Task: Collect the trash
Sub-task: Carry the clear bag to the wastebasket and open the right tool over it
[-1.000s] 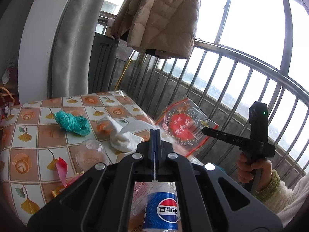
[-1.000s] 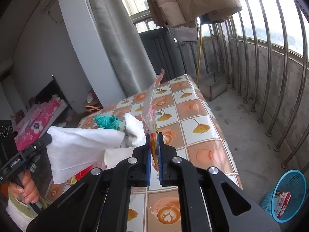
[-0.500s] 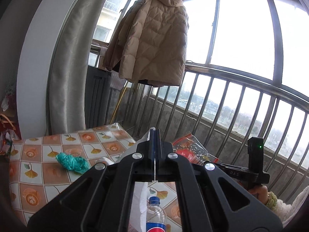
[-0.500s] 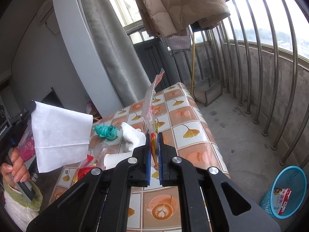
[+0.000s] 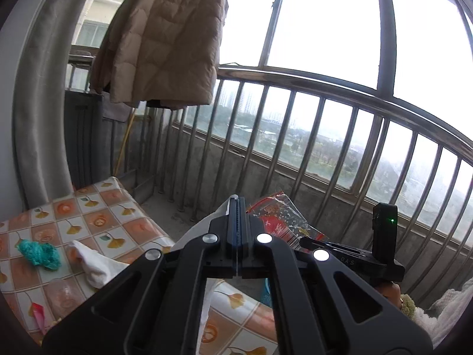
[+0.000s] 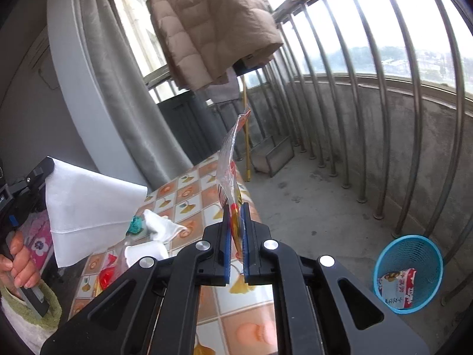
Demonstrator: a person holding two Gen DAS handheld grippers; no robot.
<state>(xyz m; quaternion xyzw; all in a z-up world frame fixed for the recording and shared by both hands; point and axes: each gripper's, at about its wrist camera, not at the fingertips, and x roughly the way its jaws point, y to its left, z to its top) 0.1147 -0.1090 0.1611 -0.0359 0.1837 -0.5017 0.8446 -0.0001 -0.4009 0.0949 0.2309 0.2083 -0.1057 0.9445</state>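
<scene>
The left gripper (image 5: 237, 207) has its two fingers pressed together on the edge of a white tissue (image 6: 88, 207), which hangs as a flat sheet in the air above the near end of the table (image 6: 236, 301). From the left wrist view only a sliver of that tissue shows beside the fingers. The right gripper (image 6: 235, 222) pinches the bottom edge of a clear plastic wrapper (image 6: 229, 171) with red and yellow print between its blue pads (image 6: 226, 236); the wrapper stands upright above the fingers, over the table's edge.

On the tiled-pattern tablecloth lie a crumpled green bag (image 5: 38, 253), a second crumpled white tissue (image 5: 94, 266), a clear plastic cup (image 5: 63, 294) and a small red scrap (image 5: 38, 318). A white cup-like thing (image 6: 145, 253) sits near the table's near end, though it is partly hidden and hard to name for sure.

Down on the concrete floor to the right, well apart from the table, stands a blue mesh bin (image 6: 409, 273) with a red-and-white packet (image 6: 397, 288) inside. A beige padded coat (image 6: 212, 26) hangs by the metal railing (image 6: 381, 136)
</scene>
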